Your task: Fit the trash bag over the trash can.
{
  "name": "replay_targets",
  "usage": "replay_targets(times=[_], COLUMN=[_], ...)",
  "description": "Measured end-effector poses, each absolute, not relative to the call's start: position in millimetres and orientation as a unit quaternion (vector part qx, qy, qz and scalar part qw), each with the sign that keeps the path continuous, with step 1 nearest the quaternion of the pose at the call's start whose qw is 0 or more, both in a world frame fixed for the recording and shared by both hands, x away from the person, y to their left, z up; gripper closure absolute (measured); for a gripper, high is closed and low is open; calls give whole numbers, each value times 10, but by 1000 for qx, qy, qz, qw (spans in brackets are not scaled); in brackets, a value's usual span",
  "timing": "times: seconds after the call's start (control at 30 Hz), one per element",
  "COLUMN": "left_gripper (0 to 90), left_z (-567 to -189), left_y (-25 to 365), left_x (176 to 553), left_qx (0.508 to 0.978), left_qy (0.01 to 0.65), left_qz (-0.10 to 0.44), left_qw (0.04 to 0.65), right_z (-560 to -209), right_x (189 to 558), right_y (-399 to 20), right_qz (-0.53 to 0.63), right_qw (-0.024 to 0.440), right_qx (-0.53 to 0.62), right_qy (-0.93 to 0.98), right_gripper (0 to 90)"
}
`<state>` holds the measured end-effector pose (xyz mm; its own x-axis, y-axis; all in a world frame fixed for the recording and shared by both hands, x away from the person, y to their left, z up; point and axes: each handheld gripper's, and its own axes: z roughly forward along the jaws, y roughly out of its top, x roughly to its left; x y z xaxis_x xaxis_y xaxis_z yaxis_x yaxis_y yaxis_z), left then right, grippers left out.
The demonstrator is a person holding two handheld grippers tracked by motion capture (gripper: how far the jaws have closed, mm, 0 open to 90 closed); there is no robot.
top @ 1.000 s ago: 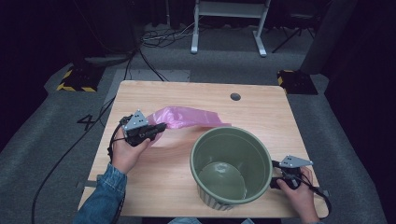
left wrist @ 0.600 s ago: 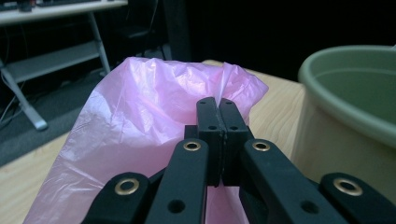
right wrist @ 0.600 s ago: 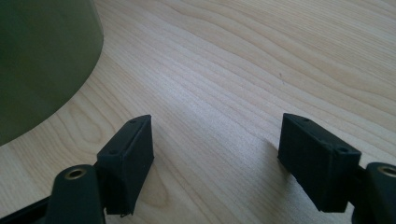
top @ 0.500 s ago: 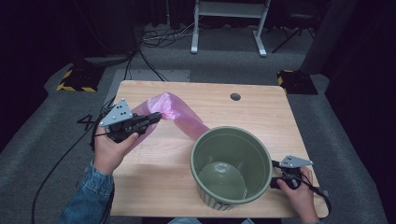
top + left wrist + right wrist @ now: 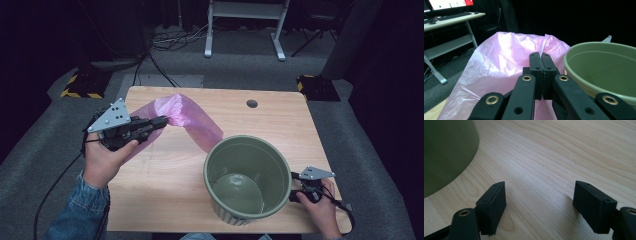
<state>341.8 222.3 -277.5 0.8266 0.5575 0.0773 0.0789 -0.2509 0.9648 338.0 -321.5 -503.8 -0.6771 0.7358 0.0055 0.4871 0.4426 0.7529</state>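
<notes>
1. Pink plastic bag point(image 5: 187, 117) is held up off the bench point(image 5: 165, 190) at its left end; the other end trails down just beside the green bucket point(image 5: 247, 182).
2. Left gripper point(image 5: 159, 121): jaws fully closed, bag film pinched between them, as seen in the left gripper view point(image 5: 541, 72).
3. Right gripper point(image 5: 296, 186): jaws spread wide with nothing between them, resting low over bare bench point(image 5: 564, 157), just beside the bucket wall point(image 5: 446, 150).

We see a wooden table point(image 5: 165, 200) with a small round hole point(image 5: 252, 103) near its far edge. Past that edge a white desk frame point(image 5: 245, 25) stands on grey floor, with cables point(image 5: 170, 42) beside it and a yellow-and-black striped block point(image 5: 77, 85) off each far corner.
</notes>
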Motion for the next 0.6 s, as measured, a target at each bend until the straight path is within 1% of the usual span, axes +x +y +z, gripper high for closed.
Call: replay_targets(times=[0.2,0.6], left_gripper=[899,899], left_z=[-2612,-2336], left_y=[2224,2077], left_x=[3433,3443], left_qx=[763,756], left_qy=[196,171], left_qz=[203,200], left_qw=[582,599], right_z=[-5038,-5038], right_x=[3380,3380], right_y=[-3214,-3214], right_qz=[380,380], right_qw=[164,164], right_qx=[367,366], right_qy=[833,833], right_gripper=[267,267])
